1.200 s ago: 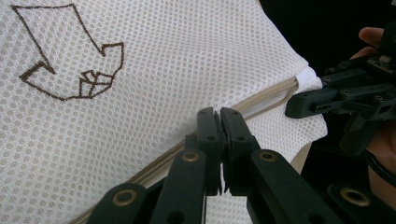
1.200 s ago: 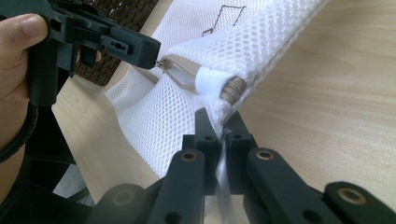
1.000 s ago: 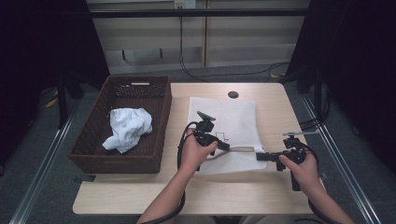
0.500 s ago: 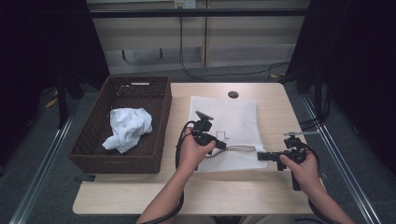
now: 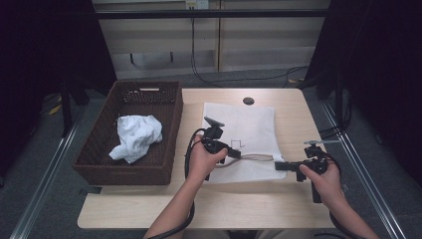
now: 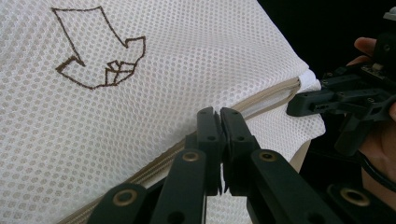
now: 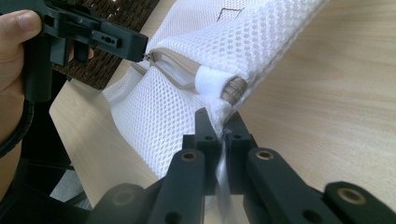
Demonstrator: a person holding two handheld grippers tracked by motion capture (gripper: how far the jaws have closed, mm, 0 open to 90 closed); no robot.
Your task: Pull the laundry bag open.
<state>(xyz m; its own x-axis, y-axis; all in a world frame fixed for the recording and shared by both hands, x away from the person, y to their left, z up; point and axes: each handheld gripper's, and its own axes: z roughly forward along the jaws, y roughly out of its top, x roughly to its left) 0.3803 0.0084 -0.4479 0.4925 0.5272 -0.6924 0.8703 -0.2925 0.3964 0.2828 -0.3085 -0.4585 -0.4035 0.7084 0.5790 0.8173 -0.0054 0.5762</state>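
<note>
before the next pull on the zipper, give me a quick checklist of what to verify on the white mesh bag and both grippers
1. Right gripper shut on the corner of the white mesh laundry bag: ok, mesh sits between its jaws.
2. Left gripper on the zipper pull: ok, its tip meets the beige zipper at the pull.
3. Zipper partly open: ok, a gap shows beside the white end tab.
4. Bag flat on the light wooden table: ok.
5. Crumpled white cloth in the dark brown wicker basket: ok.
6. Mesh caught in the zipper teeth: cannot tell.
</note>
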